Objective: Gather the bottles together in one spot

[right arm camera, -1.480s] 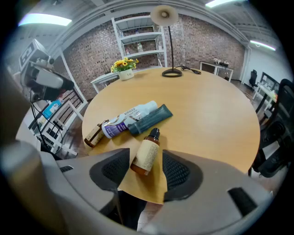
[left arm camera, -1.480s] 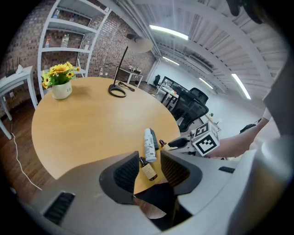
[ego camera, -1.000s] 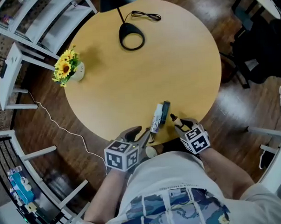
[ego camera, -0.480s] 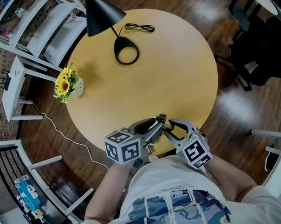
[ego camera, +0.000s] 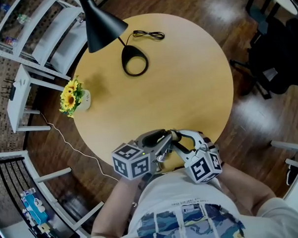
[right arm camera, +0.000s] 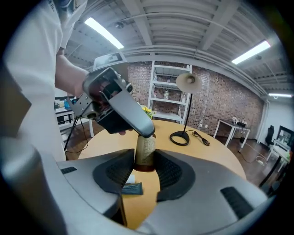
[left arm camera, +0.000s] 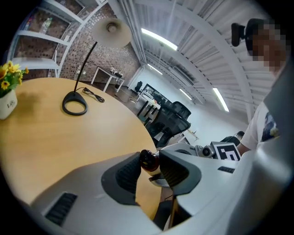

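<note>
In the head view, I am seeing the left gripper (ego camera: 164,139) and the right gripper (ego camera: 176,138) meeting tip to tip over the near edge of the round table (ego camera: 186,80); the lamp (ego camera: 103,27) and flower pot (ego camera: 74,97) are standing well apart from them.

In the left gripper view, the jaws have just been closing and are pinching the dark red cap of the brown bottle (left arm camera: 148,160).

In the right gripper view, the jaws are clamping that bottle's labelled body upright above the table, while a second bottle (right arm camera: 131,188) is lying flat on the wood beneath.
</note>
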`<state>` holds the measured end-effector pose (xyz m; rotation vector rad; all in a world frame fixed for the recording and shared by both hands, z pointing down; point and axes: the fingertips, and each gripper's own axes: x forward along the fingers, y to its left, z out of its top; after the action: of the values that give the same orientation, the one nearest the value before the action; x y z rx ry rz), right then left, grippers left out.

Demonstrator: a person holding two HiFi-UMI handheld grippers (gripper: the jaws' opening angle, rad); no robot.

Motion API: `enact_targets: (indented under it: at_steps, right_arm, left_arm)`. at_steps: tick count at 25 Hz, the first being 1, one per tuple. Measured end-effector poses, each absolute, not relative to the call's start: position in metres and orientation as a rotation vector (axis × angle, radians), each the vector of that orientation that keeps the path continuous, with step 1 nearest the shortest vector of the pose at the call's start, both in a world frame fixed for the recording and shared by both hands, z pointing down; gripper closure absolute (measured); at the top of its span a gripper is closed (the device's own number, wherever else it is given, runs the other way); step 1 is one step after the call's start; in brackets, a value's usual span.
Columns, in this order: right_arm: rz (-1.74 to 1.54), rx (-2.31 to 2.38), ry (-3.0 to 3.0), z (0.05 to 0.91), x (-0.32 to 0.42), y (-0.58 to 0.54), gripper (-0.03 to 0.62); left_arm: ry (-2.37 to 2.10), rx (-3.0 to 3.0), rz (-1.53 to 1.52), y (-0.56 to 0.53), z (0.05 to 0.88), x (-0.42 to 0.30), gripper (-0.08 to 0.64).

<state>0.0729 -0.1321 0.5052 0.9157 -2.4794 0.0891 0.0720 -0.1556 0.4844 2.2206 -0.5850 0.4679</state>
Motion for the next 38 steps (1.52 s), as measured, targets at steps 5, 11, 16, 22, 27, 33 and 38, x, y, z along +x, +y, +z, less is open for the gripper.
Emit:
enact_targets:
  at_steps: [5,11,16,22,27,33,38]
  right_arm:
    - [0.049,0.896,-2.494,0.507,0.077,-0.147,0.417]
    - [0.213,0.947,-2.48,0.524,0.106,-0.162,0.383]
    - [0.369,1.005,-2.446,0.539,0.136,-0.166,0.354]
    - [0.5,1.048,-2.372,0.557,0.168,-0.16,0.35]
    - [0.578,1.066,-2.328,0.566,0.183,-0.152,0.35]
    - [0.599,1.084,-2.286,0.567,0.193,-0.142,0.35]
    - [0.622,1.101,-2.254,0.57,0.198,-0.132,0.35]
  left_arm:
    - [-0.655,2.326,0.564,-0.181,0.479,0.069,0.44]
    - [-0.995,2.441,0.749,-0.268,0.487,0.026,0.44]
    - [-1.231,2.421,0.818,-0.349,0.524,-0.012,0.44]
    - [-1.34,2.377,0.866,-0.407,0.57,-0.033,0.44]
    - [-1.337,2.368,0.874,-0.431,0.601,-0.034,0.44]
    - [-1.337,2.379,0.942,-0.446,0.626,-0.036,0.44]
    - [-1.314,2.433,1.015,-0.446,0.627,-0.032,0.436]
